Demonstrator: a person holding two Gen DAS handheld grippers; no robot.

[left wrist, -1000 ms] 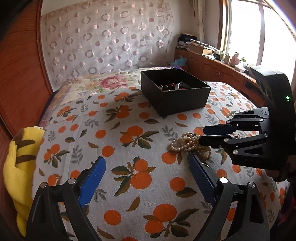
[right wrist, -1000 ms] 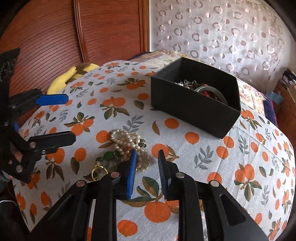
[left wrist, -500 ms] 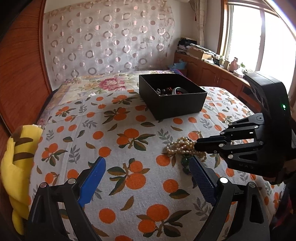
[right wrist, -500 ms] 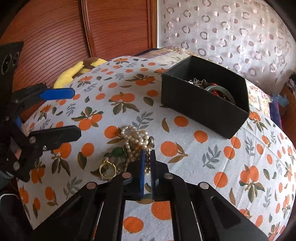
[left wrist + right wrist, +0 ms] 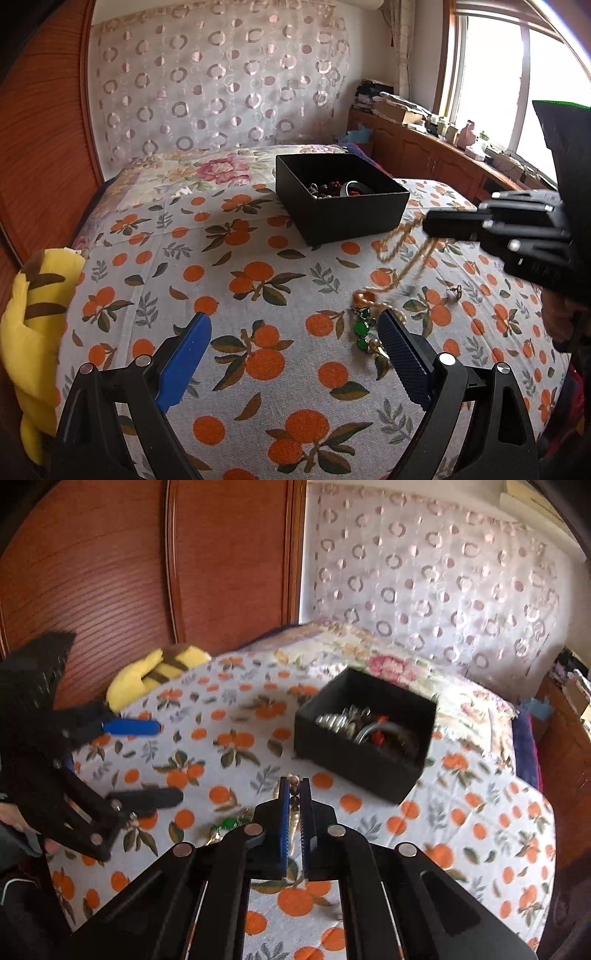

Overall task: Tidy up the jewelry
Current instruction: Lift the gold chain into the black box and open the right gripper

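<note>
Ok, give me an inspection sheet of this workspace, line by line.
Surface: bedspread with an orange print, covering a bed.
Job's things: pearl necklace hanging from the right gripper; green bead piece and a small ring lying on the cloth; black box open, jewelry inside.
Clutter: yellow striped plush at the bed's edge.
Grippers: left gripper open, holding nothing; right one shut on the necklace.
Cables: nothing seen.
Surroundings: wooden wardrobe, patterned curtain, window above a crowded cabinet.
</note>
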